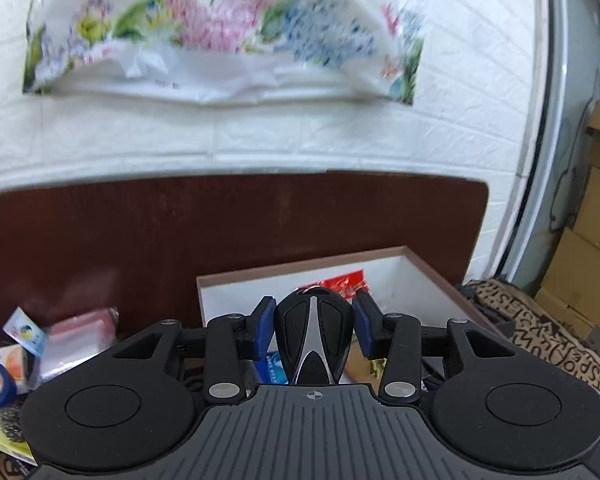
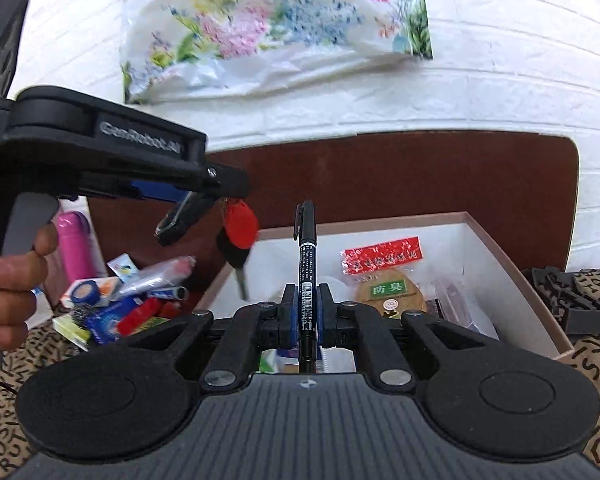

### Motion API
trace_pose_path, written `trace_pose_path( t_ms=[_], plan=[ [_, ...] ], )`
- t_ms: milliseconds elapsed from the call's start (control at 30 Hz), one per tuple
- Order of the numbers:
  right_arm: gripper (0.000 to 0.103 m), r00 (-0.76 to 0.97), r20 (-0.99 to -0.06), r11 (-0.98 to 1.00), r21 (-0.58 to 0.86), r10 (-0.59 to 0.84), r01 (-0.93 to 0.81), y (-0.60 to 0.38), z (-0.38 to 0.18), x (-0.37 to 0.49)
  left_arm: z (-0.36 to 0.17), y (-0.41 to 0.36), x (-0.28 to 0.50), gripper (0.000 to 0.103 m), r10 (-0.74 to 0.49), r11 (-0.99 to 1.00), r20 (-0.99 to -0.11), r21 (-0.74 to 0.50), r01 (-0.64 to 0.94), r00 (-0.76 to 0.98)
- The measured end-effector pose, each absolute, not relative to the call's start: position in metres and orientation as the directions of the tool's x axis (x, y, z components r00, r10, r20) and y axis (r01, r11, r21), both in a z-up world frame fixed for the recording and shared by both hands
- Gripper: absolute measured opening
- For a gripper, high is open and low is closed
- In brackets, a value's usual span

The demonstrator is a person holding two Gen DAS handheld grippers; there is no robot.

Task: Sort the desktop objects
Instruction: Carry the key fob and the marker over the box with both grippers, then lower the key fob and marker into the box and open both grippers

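Desktop objects go into the white box (image 2: 480, 240): the right hand-held gripper (image 2: 306, 312) pinches an upright marker pen (image 2: 306, 248) above it. The left hand-held gripper (image 1: 312, 320) clamps a car key fob (image 1: 312, 332) (red tag (image 2: 240, 224) dangling), apparently also for dropping in.

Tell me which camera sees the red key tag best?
The right wrist view: the red key tag dangles in plain sight below the left gripper. The left wrist view shows only the black key fob between its jaws.

Both wrist views (near) over box (image 1: 420, 264)
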State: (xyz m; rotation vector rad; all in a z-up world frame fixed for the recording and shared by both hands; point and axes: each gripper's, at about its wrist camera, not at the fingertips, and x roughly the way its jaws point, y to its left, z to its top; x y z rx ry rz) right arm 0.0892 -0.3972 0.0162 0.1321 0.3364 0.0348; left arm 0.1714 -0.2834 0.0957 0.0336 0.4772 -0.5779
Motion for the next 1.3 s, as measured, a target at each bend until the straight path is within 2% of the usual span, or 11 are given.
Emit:
trace_pose_path(
  t_ms=[267, 533, 633, 700, 733, 767, 867, 900, 933, 967, 1300],
  plan=[
    [0.010, 0.899, -0.435, 0.990, 0.141, 0.050, 0.013, -0.405, -0.012, 0.133, 0.052, -0.296, 0.213, 0.042, -0.439, 0.874, -0.527, -0.061, 0.482, 0.728],
    [0.010, 0.876, -0.477, 0.990, 0.140, 0.069, -0.002, -0.399, -0.020, 0.157, 0.044, -0.300, 0.229, 0.043, -0.429, 0.875, -0.544, -0.051, 0.482, 0.721],
    [0.011, 0.873, -0.483, 0.991, 0.133, 0.067, -0.003, -0.398, -0.021, 0.159, 0.045, -0.298, 0.227, 0.066, -0.428, 0.876, -0.528, -0.044, 0.480, 0.734],
    [0.022, 0.876, -0.478, 0.993, 0.120, 0.059, -0.001, -0.397, -0.021, 0.157, 0.048, -0.295, 0.222, 0.095, -0.414, 0.886, -0.493, -0.025, 0.463, 0.765],
    [0.040, 0.880, -0.472, 0.994, 0.111, 0.051, 0.002, -0.396, -0.021, 0.155, 0.049, -0.294, 0.217, 0.100, -0.410, 0.889, -0.463, -0.013, 0.457, 0.786],
    [0.061, 0.885, -0.464, 0.995, 0.101, 0.038, 0.011, -0.396, -0.021, 0.153, 0.051, -0.293, 0.212, 0.103, -0.405, 0.893, -0.435, 0.001, 0.450, 0.804],
    [0.077, 0.897, -0.442, 0.998, 0.060, 0.002, 0.027, -0.392, -0.019, 0.146, 0.055, -0.292, 0.202, 0.103, -0.409, 0.887, -0.398, 0.040, 0.460, 0.822],
    [0.082, 0.898, -0.440, 0.998, 0.056, 0.001, 0.026, -0.391, -0.018, 0.144, 0.055, -0.292, 0.200, 0.103, -0.413, 0.882, -0.406, 0.047, 0.470, 0.815],
    [0.093, 0.900, -0.436, 0.998, 0.058, -0.001, 0.029, -0.390, -0.017, 0.141, 0.054, -0.293, 0.199, 0.103, -0.415, 0.878, -0.421, 0.047, 0.476, 0.807],
    [0.098, 0.903, -0.430, 0.998, 0.062, -0.004, 0.034, -0.389, -0.016, 0.138, 0.053, -0.293, 0.198, 0.103, -0.416, 0.877, -0.435, 0.041, 0.478, 0.799],
    [0.102, 0.901, -0.430, 0.995, 0.044, -0.058, 0.085, -0.383, -0.007, 0.126, 0.043, -0.284, 0.186, 0.103, -0.394, 0.890, -0.492, 0.007, 0.457, 0.776]
  ],
)
